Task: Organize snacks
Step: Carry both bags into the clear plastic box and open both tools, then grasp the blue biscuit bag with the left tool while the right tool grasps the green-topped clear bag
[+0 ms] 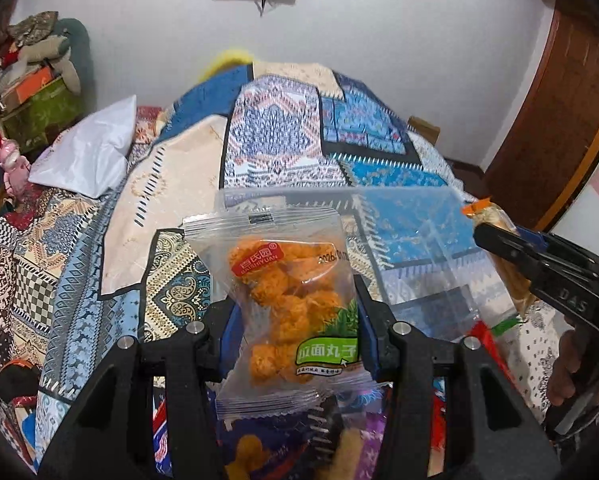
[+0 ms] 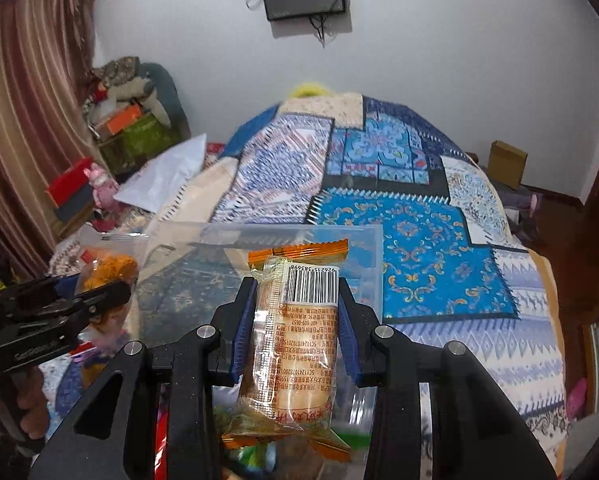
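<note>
Above the near edge of the patchwork bed, the left gripper clamps one packet of orange noodle balls, and the right gripper clamps one barcoded cake packet. One clear plastic box sits just beyond both, with more loose snacks below.

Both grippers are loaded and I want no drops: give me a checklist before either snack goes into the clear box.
1. Left gripper shut on orange ball snack packet: ok.
2. Right gripper shut on barcode cake packet: ok.
3. Clear plastic box in view ahead of both grippers: ok.
4. Box open at top: cannot tell.
5. Grippers apart, not touching: ok.
6. Loose snacks below the packets, possible snag: cannot tell.
</note>
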A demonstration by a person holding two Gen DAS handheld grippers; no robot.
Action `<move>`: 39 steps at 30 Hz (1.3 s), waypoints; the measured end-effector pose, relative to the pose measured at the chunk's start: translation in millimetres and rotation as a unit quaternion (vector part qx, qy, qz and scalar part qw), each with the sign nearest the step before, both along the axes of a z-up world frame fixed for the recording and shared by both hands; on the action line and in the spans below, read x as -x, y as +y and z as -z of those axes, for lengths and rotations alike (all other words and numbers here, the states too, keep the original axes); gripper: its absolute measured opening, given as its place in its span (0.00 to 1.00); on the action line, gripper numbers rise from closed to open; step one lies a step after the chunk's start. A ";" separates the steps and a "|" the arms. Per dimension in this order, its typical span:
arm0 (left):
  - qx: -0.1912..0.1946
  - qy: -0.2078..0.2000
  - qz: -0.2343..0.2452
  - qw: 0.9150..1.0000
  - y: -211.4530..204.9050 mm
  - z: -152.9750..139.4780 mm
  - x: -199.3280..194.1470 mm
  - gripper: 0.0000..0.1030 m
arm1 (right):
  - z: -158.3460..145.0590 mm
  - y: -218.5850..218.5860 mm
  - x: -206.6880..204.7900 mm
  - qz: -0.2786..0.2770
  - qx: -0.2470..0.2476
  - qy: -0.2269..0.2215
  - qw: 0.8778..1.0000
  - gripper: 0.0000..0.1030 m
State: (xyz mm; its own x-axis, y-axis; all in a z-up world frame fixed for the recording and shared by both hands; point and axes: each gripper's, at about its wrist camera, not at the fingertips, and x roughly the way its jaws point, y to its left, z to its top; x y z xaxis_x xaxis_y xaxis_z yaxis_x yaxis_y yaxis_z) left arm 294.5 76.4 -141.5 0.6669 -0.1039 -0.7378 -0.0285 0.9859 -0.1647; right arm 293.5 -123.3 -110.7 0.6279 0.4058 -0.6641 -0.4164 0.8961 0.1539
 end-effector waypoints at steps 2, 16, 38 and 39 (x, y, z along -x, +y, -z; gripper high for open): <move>-0.002 0.010 0.001 1.000 0.9 6.3 -7.4 0.47 | 6.8 2.3 -7.4 0.001 0.007 0.011 1.000 0.33; 0.011 0.051 0.009 0.999 0.1 29.8 -29.2 0.51 | 31.7 10.7 -22.5 -0.012 0.035 0.061 0.997 0.44; -0.032 0.026 -0.039 0.998 36.9 -1.9 48.3 0.72 | -9.0 -22.0 47.3 0.003 0.029 -0.008 1.000 0.68; -0.030 0.028 -0.042 0.998 39.0 1.8 52.2 0.73 | -7.4 -24.3 49.7 0.005 0.030 -0.007 1.000 0.68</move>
